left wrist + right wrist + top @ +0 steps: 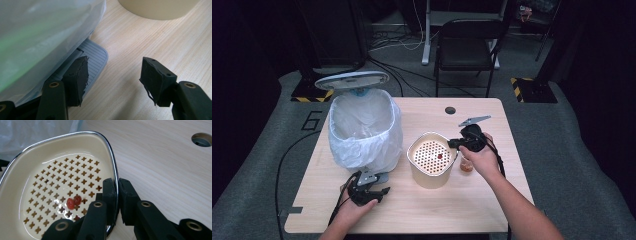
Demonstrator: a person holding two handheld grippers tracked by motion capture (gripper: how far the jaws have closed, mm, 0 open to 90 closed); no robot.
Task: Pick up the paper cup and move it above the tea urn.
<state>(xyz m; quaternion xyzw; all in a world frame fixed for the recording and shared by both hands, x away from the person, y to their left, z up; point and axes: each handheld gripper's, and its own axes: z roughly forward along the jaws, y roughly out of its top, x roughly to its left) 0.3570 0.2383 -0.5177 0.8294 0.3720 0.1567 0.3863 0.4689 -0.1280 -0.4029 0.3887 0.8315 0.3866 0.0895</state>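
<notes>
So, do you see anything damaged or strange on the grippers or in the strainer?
Yes. On the left gripper, the black pads are torn, with ragged edges. The right gripper is shut on the strainer's metal rim. Two small red pieces lie on its perforated floor; I cannot tell what they are.

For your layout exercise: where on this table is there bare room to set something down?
Free: the front strip of the table and the far right corner. Crowded: the middle, with bin, strainer bowl and small cup close together.

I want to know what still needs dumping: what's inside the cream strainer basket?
Two small red pieces lie on the strainer basket's perforated floor; below the holes is hidden.
</notes>
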